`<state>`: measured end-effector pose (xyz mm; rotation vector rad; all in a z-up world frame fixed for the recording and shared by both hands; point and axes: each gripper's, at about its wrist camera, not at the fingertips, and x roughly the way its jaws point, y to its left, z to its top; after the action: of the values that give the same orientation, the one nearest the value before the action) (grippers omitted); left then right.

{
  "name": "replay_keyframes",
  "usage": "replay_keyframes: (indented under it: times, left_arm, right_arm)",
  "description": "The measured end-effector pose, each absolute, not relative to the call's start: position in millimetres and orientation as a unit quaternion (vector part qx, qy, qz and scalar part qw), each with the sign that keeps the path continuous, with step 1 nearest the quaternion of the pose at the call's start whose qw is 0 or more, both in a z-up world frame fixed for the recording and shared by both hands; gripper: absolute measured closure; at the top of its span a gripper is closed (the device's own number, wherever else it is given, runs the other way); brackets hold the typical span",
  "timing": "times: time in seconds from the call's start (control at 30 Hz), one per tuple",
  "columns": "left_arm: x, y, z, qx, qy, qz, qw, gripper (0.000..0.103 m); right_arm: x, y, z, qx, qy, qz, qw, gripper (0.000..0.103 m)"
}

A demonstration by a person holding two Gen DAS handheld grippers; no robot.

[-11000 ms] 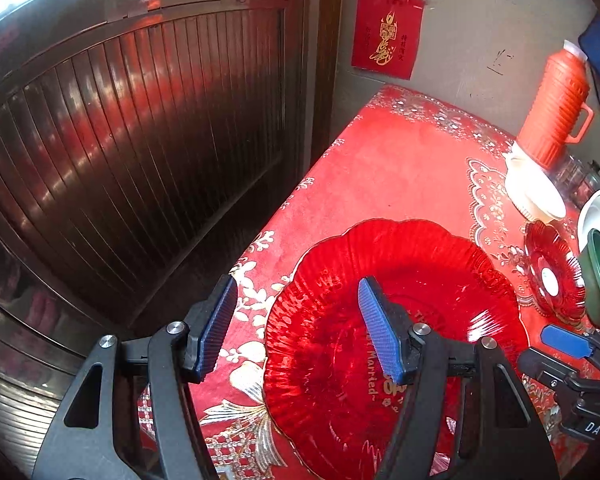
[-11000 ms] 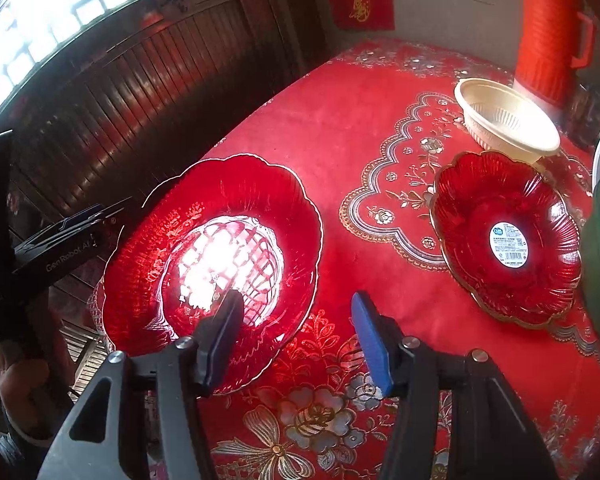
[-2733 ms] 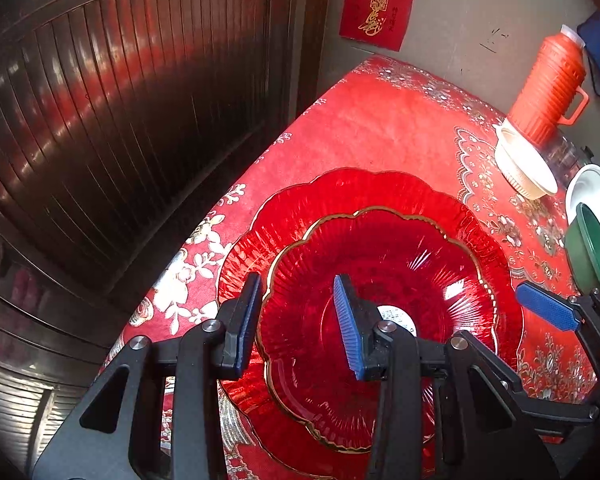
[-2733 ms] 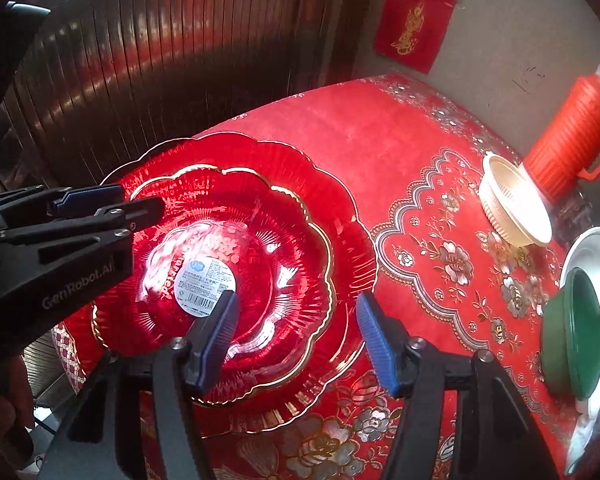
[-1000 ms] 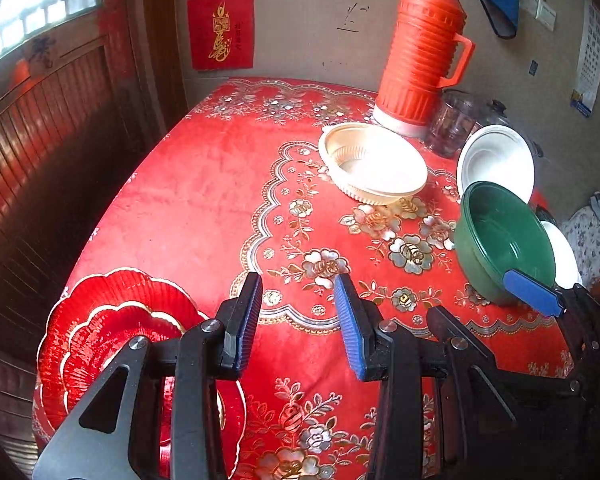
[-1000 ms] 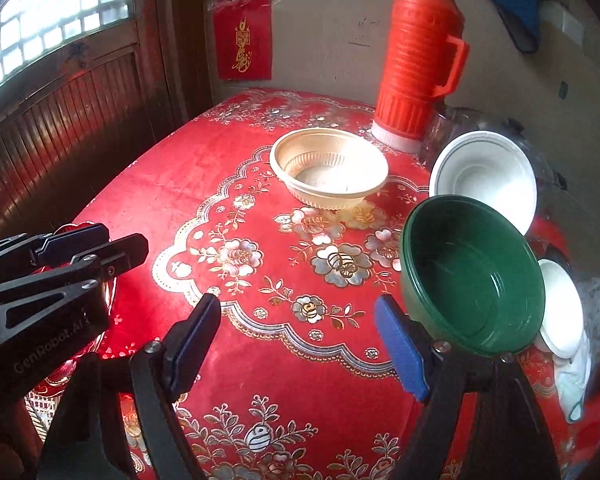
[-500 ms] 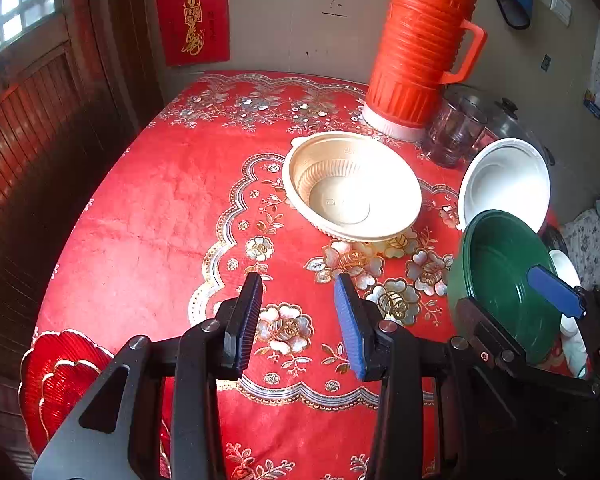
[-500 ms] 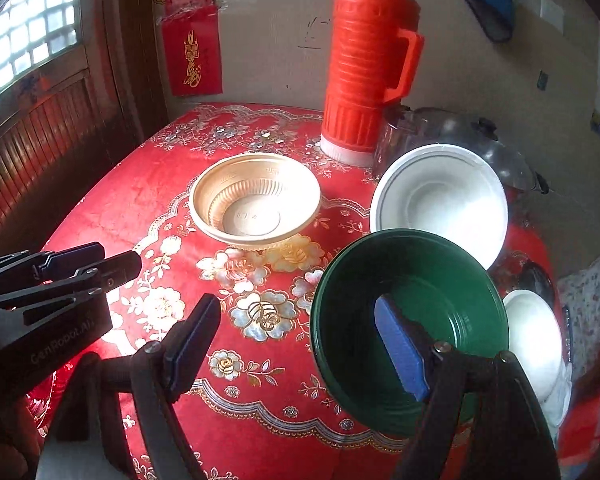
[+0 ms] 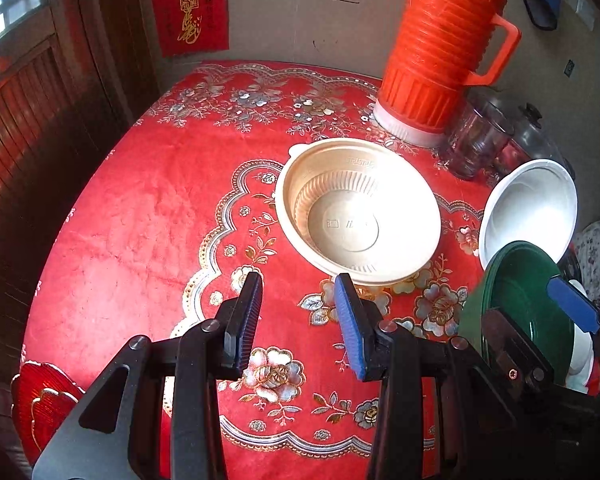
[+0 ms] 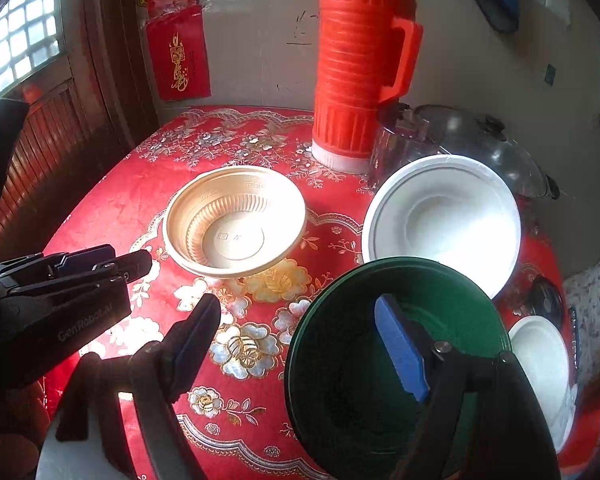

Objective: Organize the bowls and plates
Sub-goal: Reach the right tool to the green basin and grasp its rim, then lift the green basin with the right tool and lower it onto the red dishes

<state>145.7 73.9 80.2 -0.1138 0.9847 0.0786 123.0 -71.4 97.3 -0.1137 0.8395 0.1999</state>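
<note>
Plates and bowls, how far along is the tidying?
Done: red plates sit nested at the table's near corner. In hand: nothing; both grippers are open, the right gripper straddling the green bowl's rim. Left: green, beige and white bowls remain separate.

A bright red velvety cloth on the tabletop [image 9: 140, 208] carries silver and gold flowers and scalloped borders. The ribbed round plastic bowl [image 9: 356, 212] is pale beige, the round bowl beside it [image 10: 440, 220] plain white, and the deep round bowl [image 10: 396, 368] dark green inside. The tall ribbed plastic thermos [image 10: 360, 64] is orange-red with a white base. The scalloped glass plates [image 9: 44, 412] at the edge are red with gold rims. A red paper hanging [image 9: 188, 4] bears gold characters. The fingers [image 9: 348, 328] have blue pads on black frames.
</note>
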Motion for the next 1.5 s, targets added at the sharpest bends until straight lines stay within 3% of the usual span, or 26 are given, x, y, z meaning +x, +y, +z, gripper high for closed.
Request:
replay_keyframes:
  times: [0.9,1.2,1.5]
  left_arm:
    - [147.3,-36.6,61.3,-0.029,0.513,-0.058,0.856,0.065]
    - [140.1,-34.0,75.7,-0.042,0.502,-0.065,0.862,0.065]
    - [137.1,-69.9,53.4,-0.020,0.536,-0.107,0.837,0.065]
  right_arm:
    - [118.7,-223.6,89.1,-0.002,0.444,-0.004,0.896,0.023]
    - [115.8,-236.8,81.6,0.022,0.450,0.005,0.893,0.023]
    - [117.7,-237.9,68.4,0.031,0.465,0.016,0.885,0.023]
